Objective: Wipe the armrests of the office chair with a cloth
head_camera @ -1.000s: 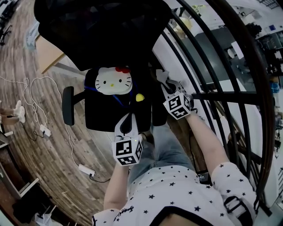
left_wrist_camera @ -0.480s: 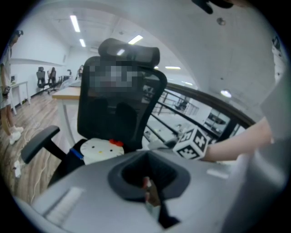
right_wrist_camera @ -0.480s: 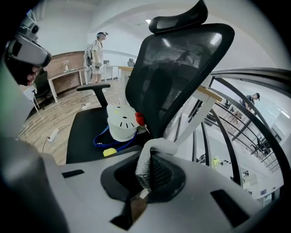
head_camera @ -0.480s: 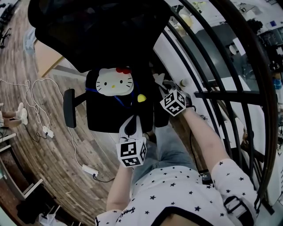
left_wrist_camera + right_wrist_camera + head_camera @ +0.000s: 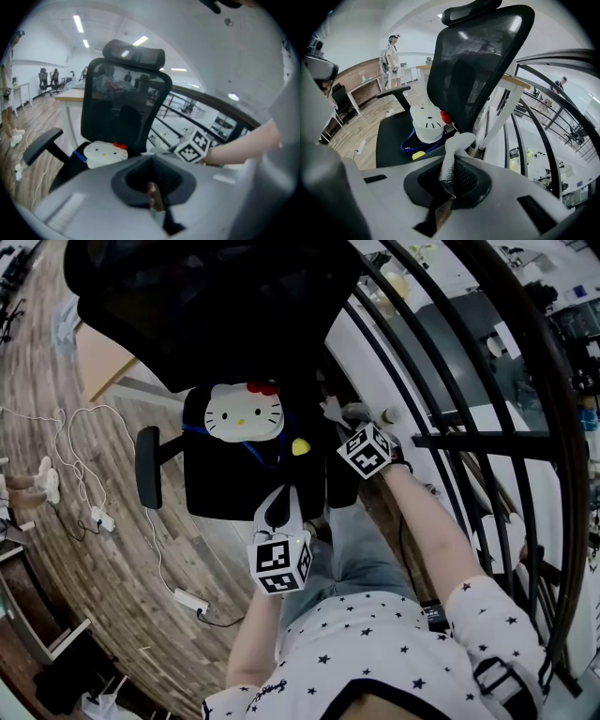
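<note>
Shifts the right gripper (image 5: pixel 339 414), jaws clamped on the cloth (image 5: pixel 457 143), slightly inward over the office chair's (image 5: pixel 220 486) near armrest (image 5: pixel 338 487), leaves the left gripper (image 5: pixel 279 502) closed on nothing, apparently ready to start wiping.

Our rig: two pale grippers, starred shirt.
Left gripper (image 5: pixel 278 509) and right gripper (image 5: pixel 335 412) are grey-white shells, each with a black-and-white marker cube (image 5: pixel 278 563) at its rear; behind them we wear a short-sleeved white shirt (image 5: pixel 375 636) with black stars, grey-blue trousers (image 5: pixel 352 554) and a black strap (image 5: pixel 497 679).
</note>
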{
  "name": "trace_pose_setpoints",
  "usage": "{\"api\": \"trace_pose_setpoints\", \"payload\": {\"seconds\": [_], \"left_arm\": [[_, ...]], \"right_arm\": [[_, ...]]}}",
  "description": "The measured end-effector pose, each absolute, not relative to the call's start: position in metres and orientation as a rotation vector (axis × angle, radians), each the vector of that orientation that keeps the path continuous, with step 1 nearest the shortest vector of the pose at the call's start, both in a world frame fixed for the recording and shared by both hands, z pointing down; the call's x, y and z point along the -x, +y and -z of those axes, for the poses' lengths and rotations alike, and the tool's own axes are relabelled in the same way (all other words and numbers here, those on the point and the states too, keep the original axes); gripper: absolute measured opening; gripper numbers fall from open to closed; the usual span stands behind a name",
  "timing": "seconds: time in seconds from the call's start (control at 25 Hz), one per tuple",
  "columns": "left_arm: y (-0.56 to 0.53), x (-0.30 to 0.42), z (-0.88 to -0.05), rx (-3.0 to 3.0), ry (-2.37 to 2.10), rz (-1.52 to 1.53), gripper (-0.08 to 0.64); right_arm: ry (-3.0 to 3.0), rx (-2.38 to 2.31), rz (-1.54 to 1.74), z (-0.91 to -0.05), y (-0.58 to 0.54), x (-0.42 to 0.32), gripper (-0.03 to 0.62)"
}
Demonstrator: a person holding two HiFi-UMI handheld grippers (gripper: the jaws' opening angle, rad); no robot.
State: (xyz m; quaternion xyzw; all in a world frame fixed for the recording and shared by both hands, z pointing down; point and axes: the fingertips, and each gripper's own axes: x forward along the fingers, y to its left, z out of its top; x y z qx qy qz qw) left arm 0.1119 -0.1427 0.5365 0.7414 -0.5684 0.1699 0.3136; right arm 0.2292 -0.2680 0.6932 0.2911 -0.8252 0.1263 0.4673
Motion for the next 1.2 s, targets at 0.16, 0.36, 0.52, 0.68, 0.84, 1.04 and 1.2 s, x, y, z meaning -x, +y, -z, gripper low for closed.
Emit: {"api": "trace_pose_setpoints", "payload": {"seconds": [0.16,0.36,0.52,0.68,0.84,1.04,1.2], "left_arm": [[-0.138,-0.115,-0.535,-1.96,-1.494,-0.452,0.003],[-0.132,-0.119,-0.534,-1.958,-1.488,-0.454,0.003],[-0.128,-0.121,-0.533,-1.959,-1.481,-0.458,0.003],[-0.123,-0.119,-0.533,-1.955,-1.482,-0.458,0.003],[-0.116,-0.116,-0.533,-1.951,-1.486,-0.458,0.003],[-0.107,-0.113,-0.532,-1.947,-1.481,-0.45,0.003],[-0.098,-0.112,-0.531,-1.948,-1.475,-0.454,0.003]], "right_arm": [[-2.01,-0.675,-0.277,-0.694,-0.267,-0.228,0.026],[-1.99,-0.672,-0.289,-0.695,-0.268,-0.228,0.026],[-1.98,-0.686,-0.311,-0.694,-0.266,-0.228,0.026],[-1.977,-0.695,-0.317,-0.695,-0.261,-0.228,0.026],[-1.973,-0.697,-0.31,-0.695,-0.252,-0.227,0.026],[-1.966,-0.679,-0.305,-0.696,-0.239,-0.226,0.026],[-1.967,-0.675,-0.312,-0.695,-0.225,-0.226,0.026]]}}
